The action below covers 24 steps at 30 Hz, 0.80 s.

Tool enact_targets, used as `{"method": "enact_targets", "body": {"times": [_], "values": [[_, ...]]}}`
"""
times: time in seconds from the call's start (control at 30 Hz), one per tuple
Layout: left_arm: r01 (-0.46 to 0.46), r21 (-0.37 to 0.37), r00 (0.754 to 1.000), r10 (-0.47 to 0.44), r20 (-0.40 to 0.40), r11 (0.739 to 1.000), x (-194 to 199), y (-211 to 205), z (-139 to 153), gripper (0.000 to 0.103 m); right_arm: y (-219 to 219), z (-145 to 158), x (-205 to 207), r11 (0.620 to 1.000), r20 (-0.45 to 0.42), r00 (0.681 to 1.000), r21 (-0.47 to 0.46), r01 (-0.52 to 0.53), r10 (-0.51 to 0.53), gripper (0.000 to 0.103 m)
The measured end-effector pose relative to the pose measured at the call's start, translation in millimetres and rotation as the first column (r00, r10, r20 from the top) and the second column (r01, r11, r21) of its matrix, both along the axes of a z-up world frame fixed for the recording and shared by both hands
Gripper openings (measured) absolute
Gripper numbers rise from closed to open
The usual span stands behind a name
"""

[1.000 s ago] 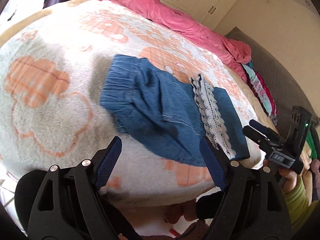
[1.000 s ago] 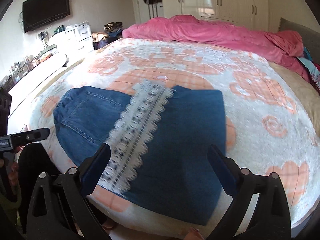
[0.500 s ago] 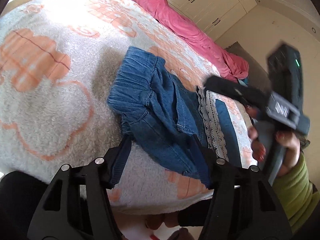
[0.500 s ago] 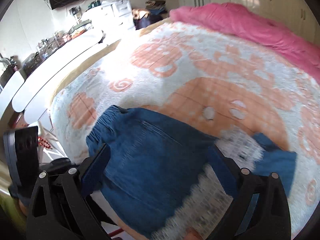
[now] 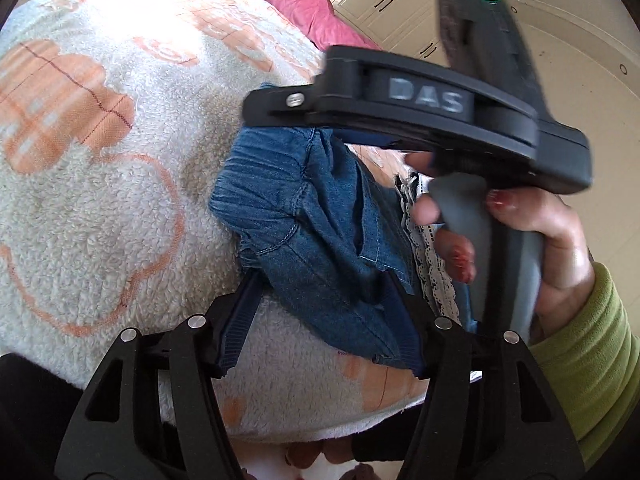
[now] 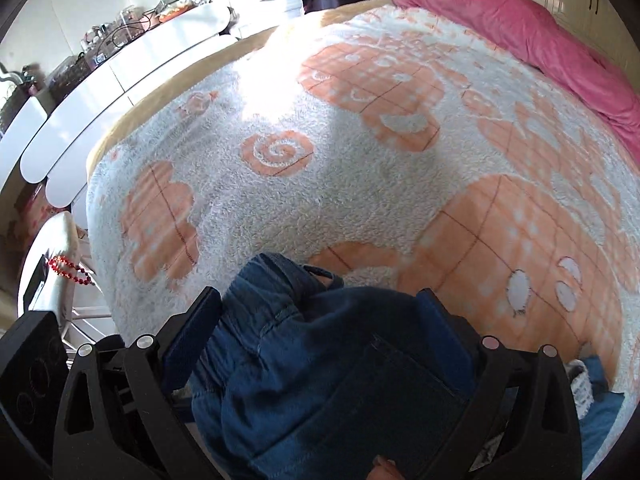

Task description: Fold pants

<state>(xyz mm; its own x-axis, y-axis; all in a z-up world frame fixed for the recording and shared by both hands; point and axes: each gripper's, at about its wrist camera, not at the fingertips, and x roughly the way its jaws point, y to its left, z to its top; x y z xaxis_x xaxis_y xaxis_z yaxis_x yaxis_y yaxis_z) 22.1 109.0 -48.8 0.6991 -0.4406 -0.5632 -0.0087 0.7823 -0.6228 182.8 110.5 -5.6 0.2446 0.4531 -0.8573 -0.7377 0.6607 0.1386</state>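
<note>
1. Left wrist view: the pants, blue denim, lie on the blanket near its front edge. Their long axis runs across the picture, with the gathered waistband at the left end and the lace trim toward the right.
2. The left gripper has its fingers apart, having just narrowed. A raised fold of denim sits between them; whether the pads press on it cannot be told.
3. The right hand holds the right gripper's handle above the pants.
4. Right wrist view: the right gripper stands over the waistband end of the pants, fingers apart with denim between them; contact cannot be told.
5. A pink quilt lies at the far side of the blanket.
</note>
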Motion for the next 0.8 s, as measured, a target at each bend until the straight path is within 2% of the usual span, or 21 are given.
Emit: {"method": "enact_targets", "body": {"times": [0.1, 0.13, 0.17, 0.23, 0.3, 0.4, 0.5, 0.6, 0.7, 0.8], "values": [[0.002, 0.012, 1.0, -0.002, 0.002, 1.0, -2, 0, 1, 0.056, 0, -13, 6, 0.999, -0.05, 0.999, 0.04, -0.002, 0.004, 0.095], [0.004, 0.02, 1.0, -0.004, 0.004, 1.0, -3, -1, 1, 0.057, 0, -15, 6, 0.999, -0.059, 0.998, 0.052, -0.003, 0.006, 0.083], [0.006, 0.024, 1.0, -0.006, 0.005, 1.0, -4, -4, 3, 0.058, -1, -17, 5, 0.998, -0.06, 0.998, 0.055, -0.006, 0.01, 0.076], [0.007, 0.027, 1.0, -0.008, 0.006, 1.0, -4, -6, 4, 0.06, -5, -15, 0, 0.995, -0.064, 0.997, 0.095, -0.038, 0.044, 0.047], [0.009, 0.038, 1.0, -0.009, 0.006, 0.999, -4, -8, 5, 0.064, -13, -7, -7, 0.991, -0.048, 0.997, 0.123, -0.046, 0.052, 0.041], [0.008, 0.06, 1.0, -0.009, 0.008, 0.998, -7, -17, 15, 0.073, -34, 8, -13, 0.98, -0.032, 0.998, 0.192, -0.046, 0.053, 0.038], [0.006, 0.051, 1.0, -0.006, -0.003, 0.999, -5, -24, 17, 0.075, -63, 24, -13, 0.962, -0.042, 0.998, 0.273, -0.022, 0.035, 0.038], [0.018, 0.0, 1.0, -0.018, -0.016, 1.0, 1, -32, 19, 0.076, -96, 38, -13, 0.944, -0.038, 0.999, 0.329, -0.002, 0.016, 0.038], [0.061, -0.089, 0.998, -0.063, -0.024, 0.994, 13, -47, 21, 0.076, -124, 47, -12, 0.931, -0.044, 0.999, 0.366, 0.019, -0.003, 0.038], [0.09, -0.096, 0.995, -0.093, -0.024, 0.991, 22, -68, 28, 0.076, -148, 53, -10, 0.922, -0.041, 0.999, 0.385, 0.042, -0.028, 0.038]]}}
